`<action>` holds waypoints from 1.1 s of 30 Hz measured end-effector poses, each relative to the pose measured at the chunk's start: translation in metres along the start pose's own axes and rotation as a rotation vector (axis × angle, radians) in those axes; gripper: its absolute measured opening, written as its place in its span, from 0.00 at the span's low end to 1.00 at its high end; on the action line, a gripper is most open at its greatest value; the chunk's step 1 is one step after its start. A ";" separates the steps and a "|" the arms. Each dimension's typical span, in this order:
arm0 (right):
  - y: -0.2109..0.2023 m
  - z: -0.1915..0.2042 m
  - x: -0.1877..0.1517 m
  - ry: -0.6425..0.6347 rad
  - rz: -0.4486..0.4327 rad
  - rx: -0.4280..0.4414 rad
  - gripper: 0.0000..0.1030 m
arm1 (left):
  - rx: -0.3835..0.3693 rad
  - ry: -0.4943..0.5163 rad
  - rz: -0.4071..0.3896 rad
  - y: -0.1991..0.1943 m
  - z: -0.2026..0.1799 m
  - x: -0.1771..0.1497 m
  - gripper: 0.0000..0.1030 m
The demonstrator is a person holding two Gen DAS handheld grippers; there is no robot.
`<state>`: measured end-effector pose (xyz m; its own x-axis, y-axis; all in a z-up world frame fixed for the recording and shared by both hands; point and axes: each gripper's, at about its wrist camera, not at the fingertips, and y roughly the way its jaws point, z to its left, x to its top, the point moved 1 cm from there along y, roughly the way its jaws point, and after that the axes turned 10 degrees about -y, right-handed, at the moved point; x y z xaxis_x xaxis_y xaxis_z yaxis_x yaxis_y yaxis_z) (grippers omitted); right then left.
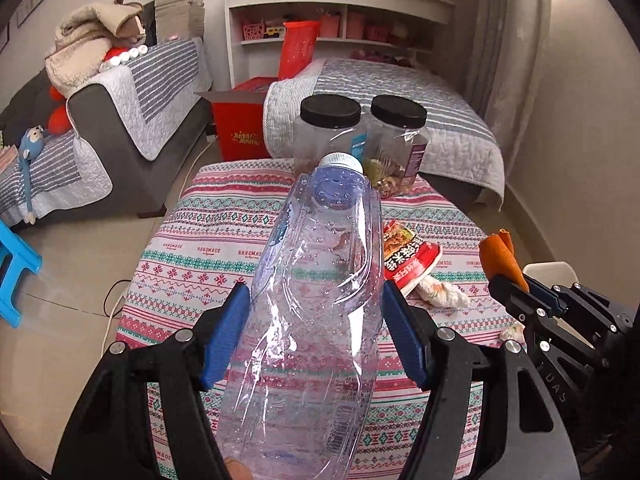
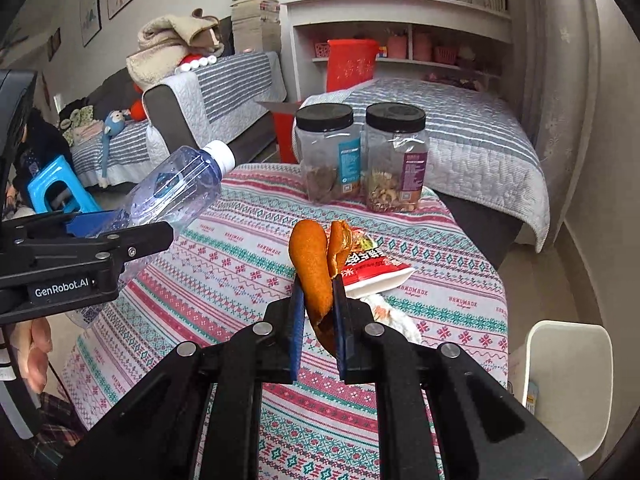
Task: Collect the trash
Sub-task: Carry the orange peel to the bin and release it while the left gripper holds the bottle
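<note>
A clear, empty plastic bottle (image 1: 328,216) with a white cap lies lengthwise between the blue pads of my left gripper (image 1: 316,292), which is shut on it and holds it above the patterned table (image 1: 208,248). In the right wrist view the same bottle (image 2: 180,188) juts up from the left. My right gripper (image 2: 319,286) is shut on a curled orange peel (image 2: 314,264), also held clear of the cloth. A red noodle cup (image 2: 372,268) lies on its side on the table with a crumpled tissue (image 2: 396,316) at its mouth.
Two black-lidded jars (image 2: 328,148) (image 2: 396,156) stand at the table's far end. A white bin (image 2: 568,384) sits on the floor at the right. A blue stool (image 1: 12,268) and a sofa are to the left, with a bed beyond the table.
</note>
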<state>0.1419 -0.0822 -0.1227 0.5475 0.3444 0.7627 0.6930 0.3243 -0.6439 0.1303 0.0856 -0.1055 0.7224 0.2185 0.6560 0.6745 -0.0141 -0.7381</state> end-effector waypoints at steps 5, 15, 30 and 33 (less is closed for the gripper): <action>-0.013 -0.019 0.002 0.046 -0.050 -0.069 0.12 | -0.019 0.019 -0.060 -0.009 -0.017 0.000 0.64; -0.035 -0.056 -0.003 0.115 -0.102 -0.185 0.12 | -0.067 0.051 -0.116 -0.015 -0.053 -0.003 0.64; -0.073 -0.125 -0.035 0.227 -0.089 -0.372 0.12 | -0.117 0.117 -0.175 -0.022 -0.116 -0.015 0.64; -0.080 -0.138 -0.043 0.244 -0.078 -0.415 0.12 | -0.119 0.137 -0.190 -0.023 -0.130 -0.020 0.64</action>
<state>0.1274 -0.2452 -0.0955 0.5461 0.1005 0.8317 0.8377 -0.0546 -0.5435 0.1203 -0.0457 -0.0811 0.5892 0.0943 0.8025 0.8075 -0.1022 -0.5809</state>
